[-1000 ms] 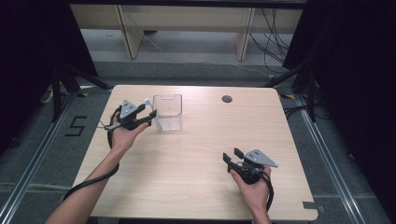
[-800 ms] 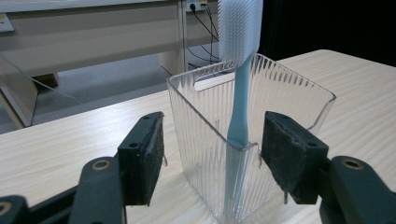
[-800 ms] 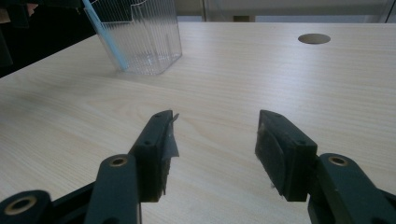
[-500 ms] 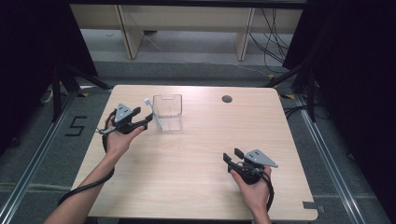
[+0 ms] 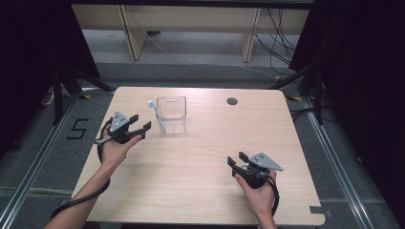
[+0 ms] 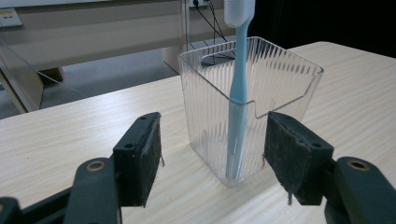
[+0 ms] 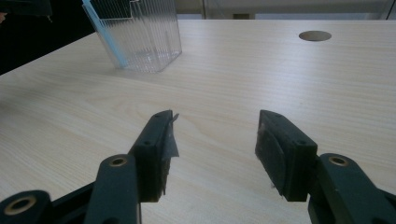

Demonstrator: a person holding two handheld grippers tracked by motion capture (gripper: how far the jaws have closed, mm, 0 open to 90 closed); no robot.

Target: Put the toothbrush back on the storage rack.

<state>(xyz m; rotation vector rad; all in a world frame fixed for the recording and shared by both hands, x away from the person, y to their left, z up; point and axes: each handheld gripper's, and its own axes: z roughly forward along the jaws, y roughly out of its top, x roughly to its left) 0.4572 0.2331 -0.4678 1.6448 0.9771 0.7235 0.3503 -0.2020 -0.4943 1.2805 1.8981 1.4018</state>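
Note:
A clear ribbed plastic holder (image 5: 172, 113) stands on the table toward the back left. A light blue toothbrush (image 5: 157, 117) leans in it, bristle head up and out to the left (image 6: 238, 79). My left gripper (image 5: 141, 122) is open just left of the holder, nothing between its jaws; in the left gripper view the holder (image 6: 252, 107) sits a short way beyond the open pads (image 6: 140, 156). My right gripper (image 5: 236, 159) rests open near the front right, over bare wood. In the right gripper view the holder (image 7: 140, 35) and toothbrush (image 7: 105, 35) stand far off.
The wooden table (image 5: 205, 181) has a round cable hole (image 5: 232, 101) at the back right. A shelf frame and cables lie on the floor behind it. A floor mark "5" (image 5: 78, 129) is left of the table.
My left gripper has drawn back to the left, away from the holder, leaving the toothbrush standing in it. The right gripper has not moved.

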